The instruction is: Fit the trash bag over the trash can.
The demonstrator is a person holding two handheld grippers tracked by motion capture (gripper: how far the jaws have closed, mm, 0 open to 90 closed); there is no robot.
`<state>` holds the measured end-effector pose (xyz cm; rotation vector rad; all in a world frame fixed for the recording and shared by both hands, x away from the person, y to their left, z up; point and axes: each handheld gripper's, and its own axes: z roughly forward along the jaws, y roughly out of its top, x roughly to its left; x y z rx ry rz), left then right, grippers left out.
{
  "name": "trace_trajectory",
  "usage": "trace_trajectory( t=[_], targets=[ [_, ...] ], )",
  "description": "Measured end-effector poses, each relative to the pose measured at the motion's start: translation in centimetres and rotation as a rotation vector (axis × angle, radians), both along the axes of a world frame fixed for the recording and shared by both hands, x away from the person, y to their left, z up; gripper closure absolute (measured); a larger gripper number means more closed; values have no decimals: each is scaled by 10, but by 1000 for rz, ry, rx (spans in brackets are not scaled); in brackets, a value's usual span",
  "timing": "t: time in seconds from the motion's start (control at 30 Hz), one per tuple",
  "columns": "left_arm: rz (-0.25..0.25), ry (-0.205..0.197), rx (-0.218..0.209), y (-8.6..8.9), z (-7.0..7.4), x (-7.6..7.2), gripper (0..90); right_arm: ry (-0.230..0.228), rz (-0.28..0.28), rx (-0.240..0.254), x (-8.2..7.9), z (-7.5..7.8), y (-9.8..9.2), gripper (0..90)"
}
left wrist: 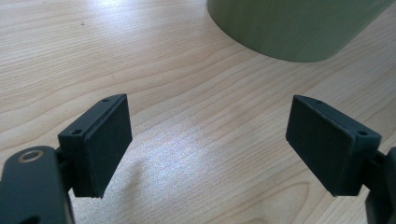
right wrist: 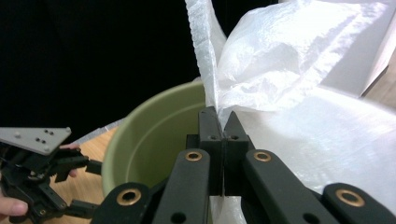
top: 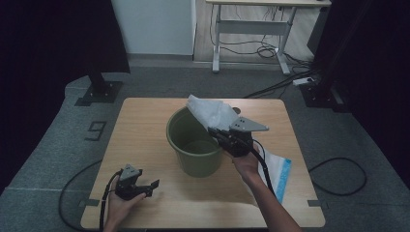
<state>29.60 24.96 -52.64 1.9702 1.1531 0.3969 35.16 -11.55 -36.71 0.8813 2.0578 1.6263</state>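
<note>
An olive-green bucket (top: 193, 147) stands upright in the middle of the wooden table (top: 145, 121). My right gripper (top: 213, 132) hovers over the bucket's right rim, shut on the edge of a thin white plastic bag (top: 210, 111) that billows above the far rim. In the right gripper view the black jaws (right wrist: 223, 122) pinch a fold of the bag (right wrist: 289, 70) just above the bucket's (right wrist: 149, 140) opening. My left gripper (top: 149, 188) rests low at the near left of the table, open and with nothing in it. Its pads (left wrist: 109, 140) stand wide apart facing the bucket's wall (left wrist: 289, 28).
A flat white bag with a blue strip (top: 279, 173) lies on the table's right side under my right forearm. Cables trail off the near edge. A desk frame (top: 251, 29) and a dark stand base (top: 99, 92) are on the floor beyond the table.
</note>
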Motion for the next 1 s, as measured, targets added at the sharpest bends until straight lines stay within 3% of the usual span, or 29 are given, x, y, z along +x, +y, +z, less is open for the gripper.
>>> trace_trajectory(
  t=[0.27,0.37,0.43,0.53,0.63,0.9,1.0],
  targets=[
    [-3,3,5,-1,-1,0,143,58,22,-15,5,-16,4,871],
    [0,1,4,0,-1,0,143,67,28,-17,5,-17,4,764],
    [1,0,3,0,0,0,143,61,25,-23,4,-17,3,719],
    [2,-1,2,0,0,0,143,-13,-41,-50,-5,-12,2,497],
    [4,-14,3,-1,1,-1,146,-39,-66,-52,-13,-8,-3,398],
    [14,-31,-4,-1,3,-2,153,-71,-78,-25,-32,-6,-26,337],
    [13,-32,-4,-2,3,-2,152,-72,-85,-9,-42,-11,-42,326]
  ],
)
